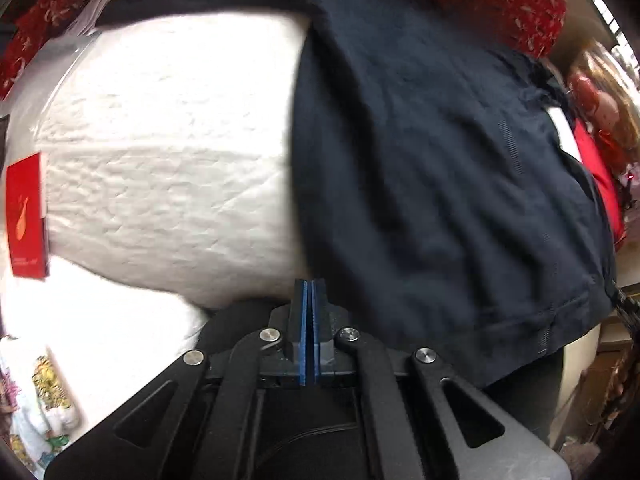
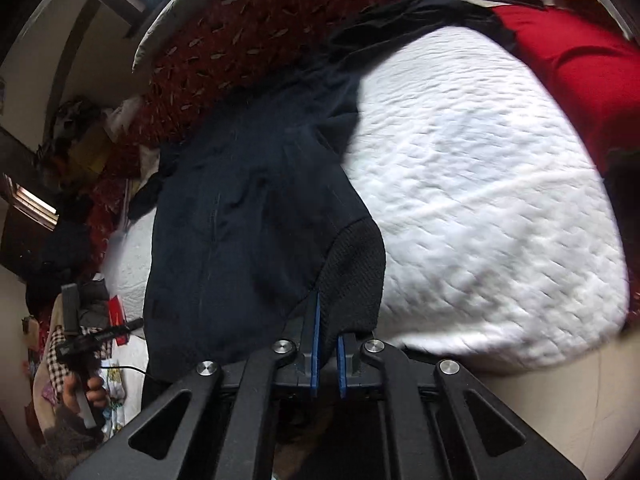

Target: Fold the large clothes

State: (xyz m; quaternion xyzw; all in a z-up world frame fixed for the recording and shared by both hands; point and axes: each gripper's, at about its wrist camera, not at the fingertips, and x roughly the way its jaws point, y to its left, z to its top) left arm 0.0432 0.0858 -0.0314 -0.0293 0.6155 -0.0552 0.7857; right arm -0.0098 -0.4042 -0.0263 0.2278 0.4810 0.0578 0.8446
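Now your right gripper (image 2: pixel 327 326) has its jaws clamped on the black mesh-lined hem of the dark navy jacket (image 2: pixel 256 216), which lies ahead on the white quilted bed (image 2: pixel 480 184). The left gripper (image 1: pixel 308 300) has its jaws together, holding nothing. Carry the hem across evenly, keeping the fabric taut.

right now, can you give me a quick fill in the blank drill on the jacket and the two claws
1. The dark navy jacket lies on a quilted ____ mattress.
2. The left claw has its blue pads pressed ____.
3. The right claw pinches the jacket's black ____ cuff.
4. A ____ booklet rests at the mattress edge in the left wrist view.

Missing words: white; together; mesh; red
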